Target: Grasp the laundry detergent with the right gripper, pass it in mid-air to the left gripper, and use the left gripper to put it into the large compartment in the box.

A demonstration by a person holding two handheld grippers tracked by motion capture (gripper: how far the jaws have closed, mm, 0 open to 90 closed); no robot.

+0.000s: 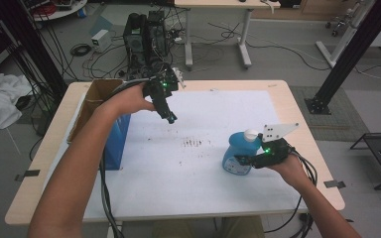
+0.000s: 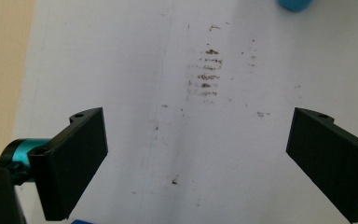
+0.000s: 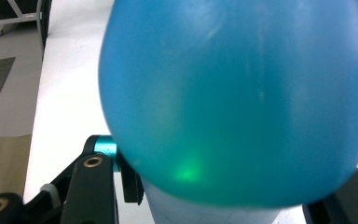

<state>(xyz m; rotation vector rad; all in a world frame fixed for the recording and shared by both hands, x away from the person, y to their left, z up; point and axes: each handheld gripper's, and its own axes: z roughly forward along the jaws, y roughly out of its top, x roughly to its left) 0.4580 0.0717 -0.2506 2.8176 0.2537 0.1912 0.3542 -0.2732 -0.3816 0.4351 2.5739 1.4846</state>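
The blue bottle [image 1: 237, 154] with the white cap is standing on the white sheet [image 1: 198, 163] at the lower right of the high view, and the right gripper [image 1: 245, 161] is squeezing its sides between both jaws. The left gripper [image 1: 170, 117] is hanging in the air at the upper middle, its jaws spread wide with nothing between them. In its own view it is looking down at the brown marks [image 2: 209, 70] on the sheet.

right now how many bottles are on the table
1. A blue bottle with a white cap stands on the white sheet at the table's right side, with the right gripper at its body. The cardboard box at the left could hide more.
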